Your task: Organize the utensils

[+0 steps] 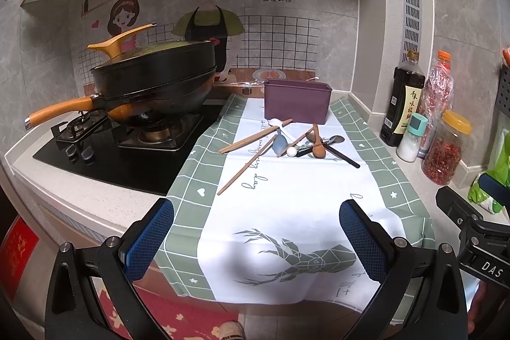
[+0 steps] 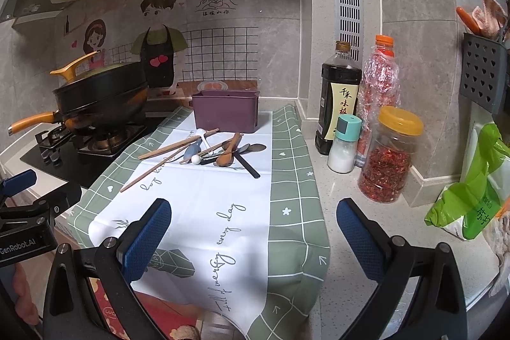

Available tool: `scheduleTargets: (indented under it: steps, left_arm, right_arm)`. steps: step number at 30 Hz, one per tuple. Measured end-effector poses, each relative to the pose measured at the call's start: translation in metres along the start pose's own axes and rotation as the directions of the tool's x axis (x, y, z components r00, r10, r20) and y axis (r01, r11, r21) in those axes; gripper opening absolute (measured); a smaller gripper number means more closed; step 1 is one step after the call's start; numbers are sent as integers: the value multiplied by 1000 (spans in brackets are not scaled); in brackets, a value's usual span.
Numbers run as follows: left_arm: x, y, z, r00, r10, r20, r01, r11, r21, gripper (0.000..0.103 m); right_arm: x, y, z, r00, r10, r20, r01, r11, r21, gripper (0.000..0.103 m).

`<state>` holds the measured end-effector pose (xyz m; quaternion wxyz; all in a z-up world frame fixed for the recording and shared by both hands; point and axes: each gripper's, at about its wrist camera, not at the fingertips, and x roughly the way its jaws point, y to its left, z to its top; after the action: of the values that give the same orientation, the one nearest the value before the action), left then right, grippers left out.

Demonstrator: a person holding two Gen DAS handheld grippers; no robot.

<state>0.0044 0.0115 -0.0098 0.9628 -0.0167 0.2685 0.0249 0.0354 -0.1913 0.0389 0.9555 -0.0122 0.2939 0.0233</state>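
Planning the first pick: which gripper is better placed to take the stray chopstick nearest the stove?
Probably left. The chopstick lies on the pile's stove side, almost straight ahead of the open left gripper. From the right gripper, also open, it sits far to the left.

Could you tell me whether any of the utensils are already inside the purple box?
No, the chopsticks and spoons all lie in a pile on the cloth in front of the purple box.

Purple box (image 1: 297, 102) interior hidden; green bag (image 2: 471, 196) cut off (right edge).
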Motion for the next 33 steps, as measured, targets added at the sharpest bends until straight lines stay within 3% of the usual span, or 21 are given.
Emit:
scheduleTargets:
  steps: [25, 33]
  left_arm:
    - [4, 2, -1, 1000, 4, -4, -4, 1000, 2, 103]
    - [29, 9, 19, 1000, -12, -8, 12, 1000, 13, 103]
  right_arm:
    - [10, 6, 2, 1000, 6, -10, -6, 1000, -4, 103]
    - [28, 7, 18, 1000, -14, 3, 14, 999, -36, 103]
